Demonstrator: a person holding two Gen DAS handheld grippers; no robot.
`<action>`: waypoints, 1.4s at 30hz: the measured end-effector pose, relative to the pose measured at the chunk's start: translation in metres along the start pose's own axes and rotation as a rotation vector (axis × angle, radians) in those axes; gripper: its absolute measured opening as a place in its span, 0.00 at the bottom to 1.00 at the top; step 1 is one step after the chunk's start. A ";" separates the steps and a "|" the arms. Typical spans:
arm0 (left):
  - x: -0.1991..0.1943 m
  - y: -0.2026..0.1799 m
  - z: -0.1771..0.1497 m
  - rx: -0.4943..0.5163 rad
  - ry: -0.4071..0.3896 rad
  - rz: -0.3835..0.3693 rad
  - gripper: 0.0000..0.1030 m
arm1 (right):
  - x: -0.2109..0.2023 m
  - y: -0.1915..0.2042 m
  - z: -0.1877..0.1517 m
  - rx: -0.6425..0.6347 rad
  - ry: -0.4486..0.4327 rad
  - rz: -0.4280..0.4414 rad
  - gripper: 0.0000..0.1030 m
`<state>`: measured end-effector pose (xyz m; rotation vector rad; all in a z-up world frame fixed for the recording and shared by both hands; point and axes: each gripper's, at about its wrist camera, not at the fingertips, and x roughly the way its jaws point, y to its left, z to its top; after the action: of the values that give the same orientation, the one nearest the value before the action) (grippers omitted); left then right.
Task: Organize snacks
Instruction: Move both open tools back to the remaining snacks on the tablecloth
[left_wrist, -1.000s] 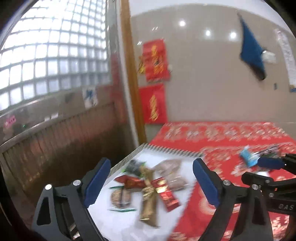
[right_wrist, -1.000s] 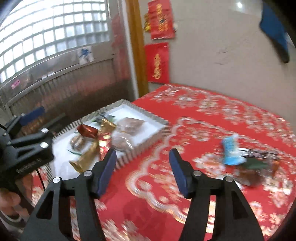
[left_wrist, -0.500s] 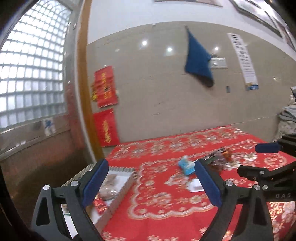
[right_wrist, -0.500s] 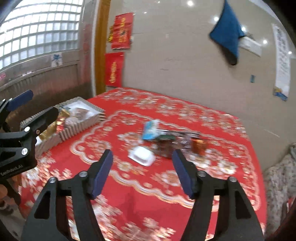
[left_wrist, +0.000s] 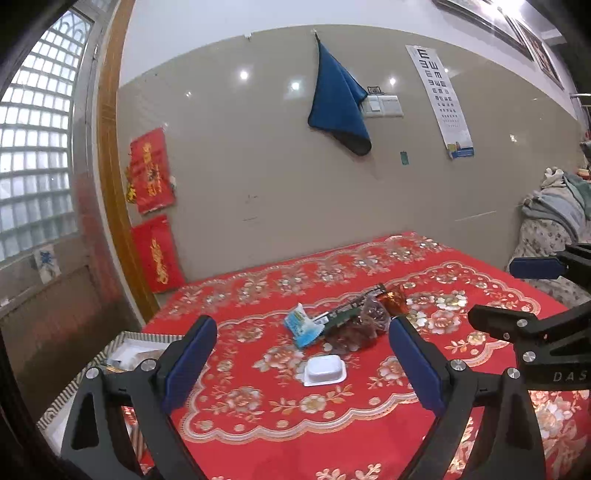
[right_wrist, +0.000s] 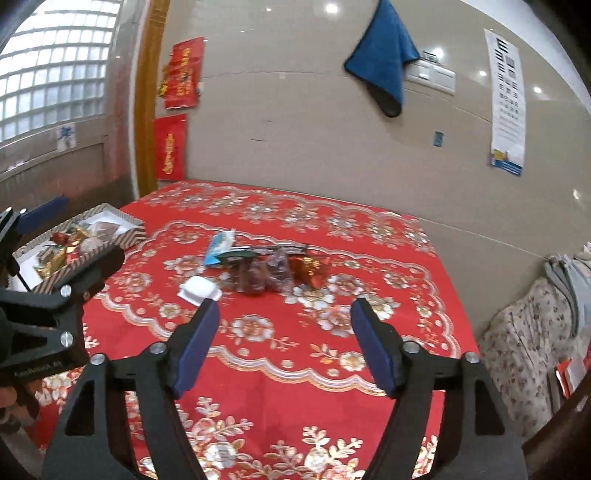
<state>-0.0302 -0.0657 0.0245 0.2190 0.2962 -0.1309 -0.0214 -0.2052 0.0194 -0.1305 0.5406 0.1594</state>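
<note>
With both the left gripper (left_wrist: 303, 354) and right gripper (right_wrist: 284, 332) held wide open and empty, the overlapping snack pile (right_wrist: 269, 269) risks being scattered — or two wrappers pinched at once.

Snack pile (right_wrist: 273, 271) lies mid-table, small cup (right_wrist: 199, 290) before it, tray (right_wrist: 110, 240) far left.

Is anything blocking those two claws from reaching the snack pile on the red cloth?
Nothing visible. Both the left gripper and right gripper are open and empty, with only bare tablecloth ahead. A white cup lies nearest, beside the snack pile.
</note>
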 end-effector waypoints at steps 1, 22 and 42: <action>0.003 -0.001 0.000 0.001 0.004 -0.001 0.92 | 0.001 -0.002 -0.001 0.001 0.000 -0.004 0.74; 0.114 0.075 0.003 -0.150 0.448 -0.095 0.92 | 0.056 -0.029 -0.005 0.096 0.210 0.072 0.74; 0.203 0.036 -0.026 -0.177 0.831 -0.248 0.92 | 0.130 -0.031 0.009 0.234 0.347 0.198 0.74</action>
<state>0.1606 -0.0439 -0.0540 0.0481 1.1592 -0.2545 0.0991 -0.2187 -0.0379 0.1275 0.9143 0.2671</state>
